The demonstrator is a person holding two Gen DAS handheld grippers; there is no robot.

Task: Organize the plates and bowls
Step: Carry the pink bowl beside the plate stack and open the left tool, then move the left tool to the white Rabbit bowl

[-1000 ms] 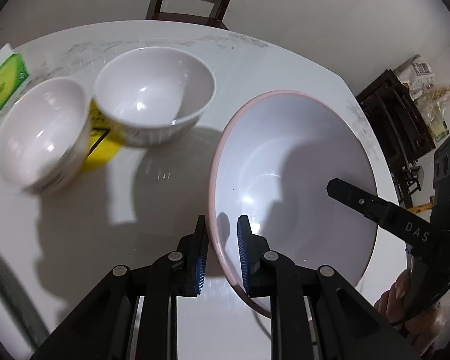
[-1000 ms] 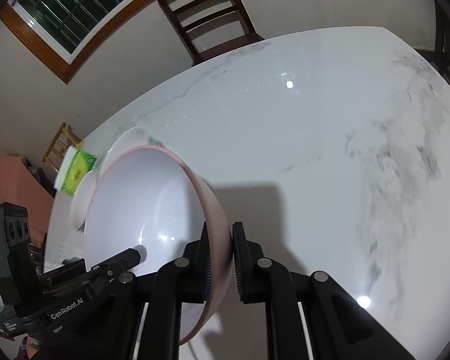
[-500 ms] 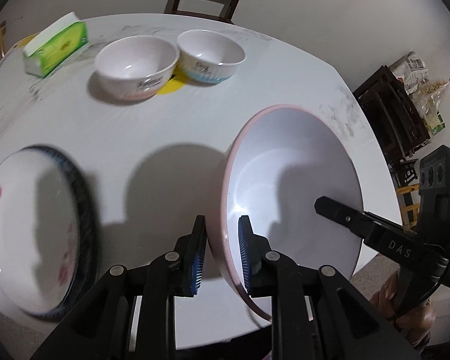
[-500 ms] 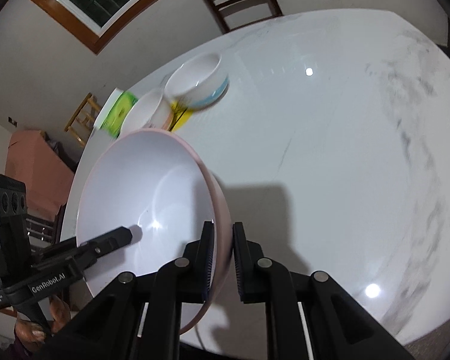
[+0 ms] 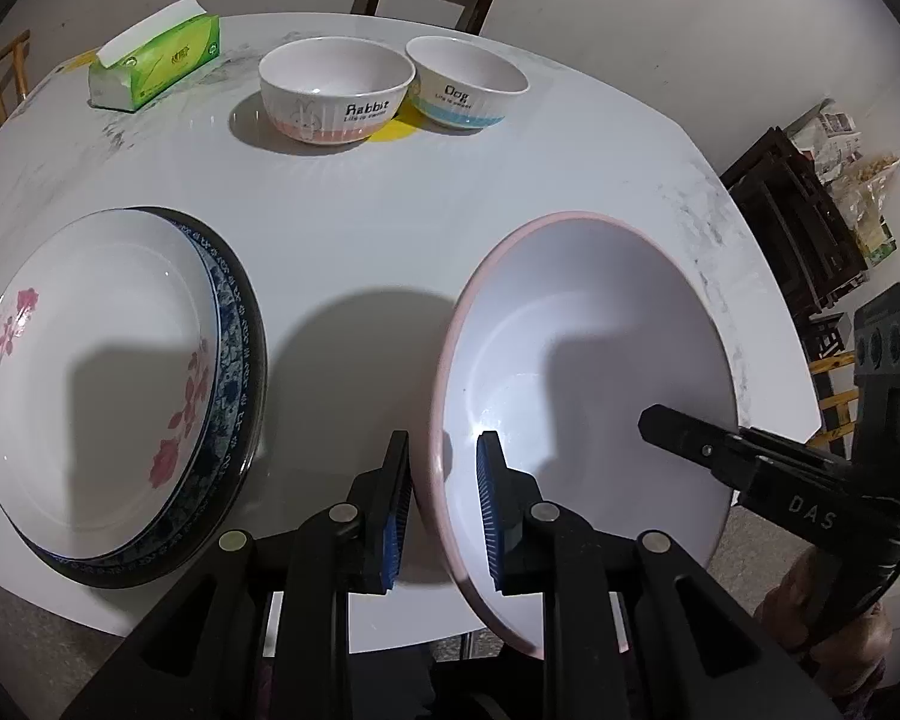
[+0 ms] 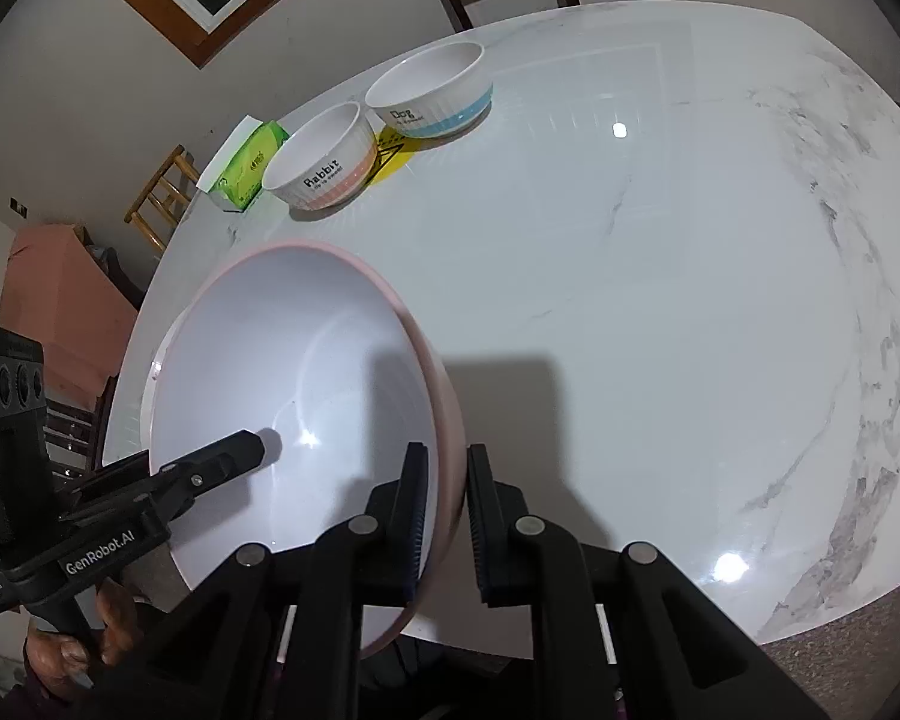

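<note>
While both tongs (image 5: pixel 441 507) (image 6: pixel 447 519) clamp the pink-rimmed bowl's (image 5: pixel 582 360) opposite rims, it hangs above a white marble table (image 6: pixel 660 300).

Pink-rimmed white bowl (image 5: pixel 600 324); red-flowered plate (image 5: pixel 90 372); blue-patterned plate (image 5: pixel 234 324) beneath.

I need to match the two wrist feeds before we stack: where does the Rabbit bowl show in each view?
Left wrist view: Rabbit bowl sits upper centre, left of the Dog bowl.
Right wrist view: Rabbit bowl sits upper left, below-left of the Dog bowl.
Shared landmark: the green tissue box, beside the Rabbit bowl in both.
</note>
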